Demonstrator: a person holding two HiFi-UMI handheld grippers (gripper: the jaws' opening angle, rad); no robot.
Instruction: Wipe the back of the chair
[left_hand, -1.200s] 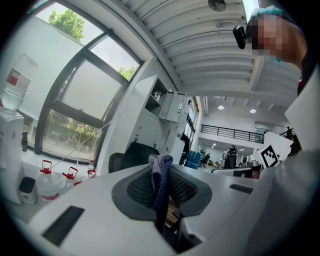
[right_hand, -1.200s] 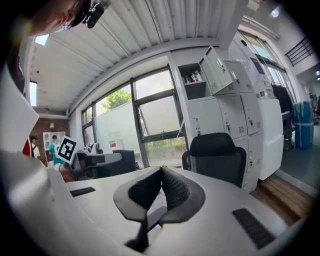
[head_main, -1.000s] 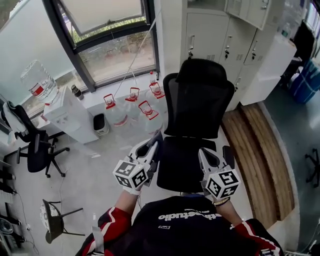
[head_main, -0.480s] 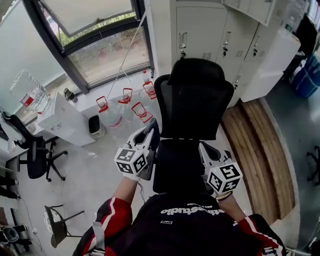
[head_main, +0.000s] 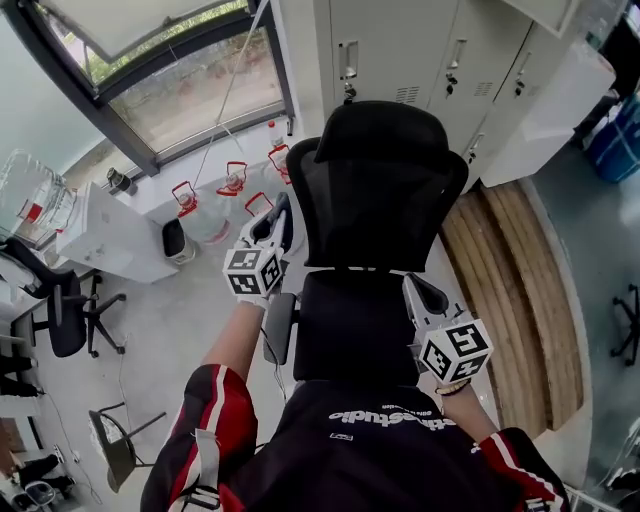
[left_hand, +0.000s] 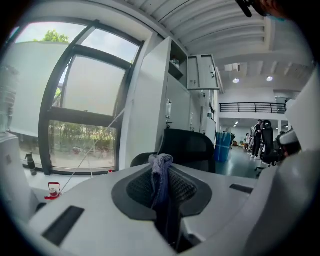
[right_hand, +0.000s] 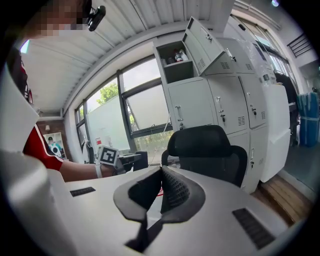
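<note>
- While my left gripper (head_main: 279, 214) is held up at backrest height, its jaws are clamped tight on a grey-blue cloth (left_hand: 161, 165); a bunched tuft of it sticks up past the tips.
- From the head view, the left gripper sits just at the left edge of the backrest (head_main: 385, 205) of the black mesh chair (head_main: 360, 250). Can't tell if cloth and mesh are touching.
- In the left gripper view, the chair is straight ahead past the cloth, with its dark back facing me.
- My right gripper (head_main: 420, 287) is lower, beside the right side of the seat (head_main: 350, 325). Its jaws are together, tips meeting, with nothing between them.
- The right gripper view looks up at the backrest and headrest (right_hand: 197, 137), with the left gripper and my forearm to the left of them.
- The left armrest (head_main: 278, 326) is below the left gripper, off the seat's edge.
- The chair stands upright, its back toward the grey lockers (head_main: 400, 50); one upper locker door hangs open in the right gripper view.
- Left of the chair, water jugs (head_main: 190, 205) with red handles stand on the floor under the window (head_main: 170, 90).
- A wooden platform (head_main: 515, 300) lies to the chair's right.
- A second office chair (head_main: 60, 310) stands well apart at far left.
</note>
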